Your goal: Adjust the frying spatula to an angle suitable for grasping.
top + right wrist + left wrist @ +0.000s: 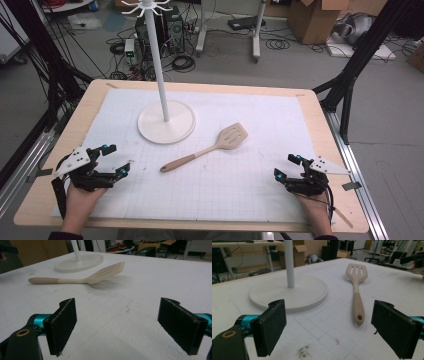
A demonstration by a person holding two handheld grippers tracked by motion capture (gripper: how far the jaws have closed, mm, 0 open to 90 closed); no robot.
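On the mat (pixel 250 130), between the stand (pixel 166 121) and us, the spatula (pixel 210 148) is lying flat while we are holding both the left gripper (pixel 112 161) and right gripper (pixel 286 166) wide open and empty, so a clumsy grab could be pushing it away.

One spatula (pixel 210 147), one stand (pixel 166 120), two claws.

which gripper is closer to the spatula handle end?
The left gripper. The spatula points its handle tip toward that side, while its slotted blade lies toward the right gripper.
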